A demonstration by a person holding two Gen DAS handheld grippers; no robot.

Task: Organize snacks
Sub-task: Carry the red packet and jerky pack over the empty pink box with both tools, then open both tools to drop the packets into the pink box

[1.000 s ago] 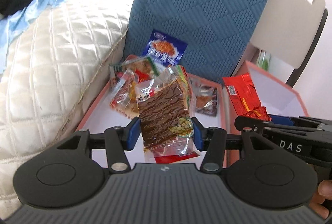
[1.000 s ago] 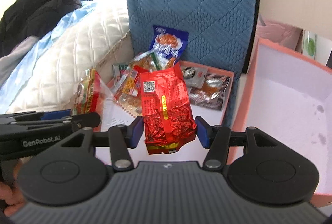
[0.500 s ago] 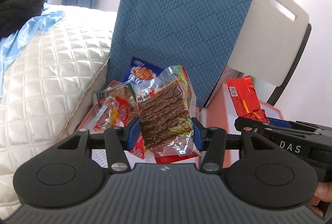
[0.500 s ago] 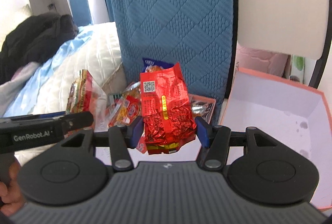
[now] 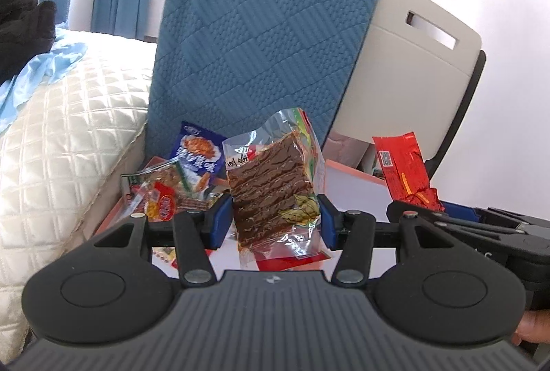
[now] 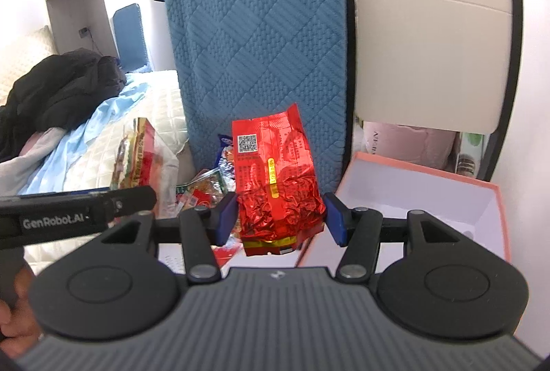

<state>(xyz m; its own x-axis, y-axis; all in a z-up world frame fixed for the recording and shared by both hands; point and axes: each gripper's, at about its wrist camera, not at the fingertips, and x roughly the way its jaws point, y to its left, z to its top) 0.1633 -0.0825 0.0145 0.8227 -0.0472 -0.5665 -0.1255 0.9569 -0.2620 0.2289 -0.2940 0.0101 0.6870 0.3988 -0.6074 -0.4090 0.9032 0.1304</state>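
My left gripper (image 5: 273,221) is shut on a clear packet of brown dried strips (image 5: 271,188), held up in the air. My right gripper (image 6: 280,216) is shut on a crinkled red foil packet (image 6: 275,185) with a QR code, also lifted. Each view shows the other hand's load: the red foil packet (image 5: 402,171) at the right of the left wrist view, the clear packet (image 6: 141,157) edge-on at the left of the right wrist view. Below lies a pile of snacks, among them a blue packet (image 5: 197,154), in a pink-rimmed tray (image 5: 110,219).
A second pink-rimmed box (image 6: 429,192), white inside, stands to the right. Behind both rise a blue quilted cushion (image 5: 261,37) and a beige chair back (image 6: 429,37). A white quilted bed (image 5: 62,137) with dark clothes (image 6: 58,85) borders the left.
Both grippers have risen and drawn back with their packets still held. The tray and snack pile sit lower and farther off, and more of the cushion and chair back shows.
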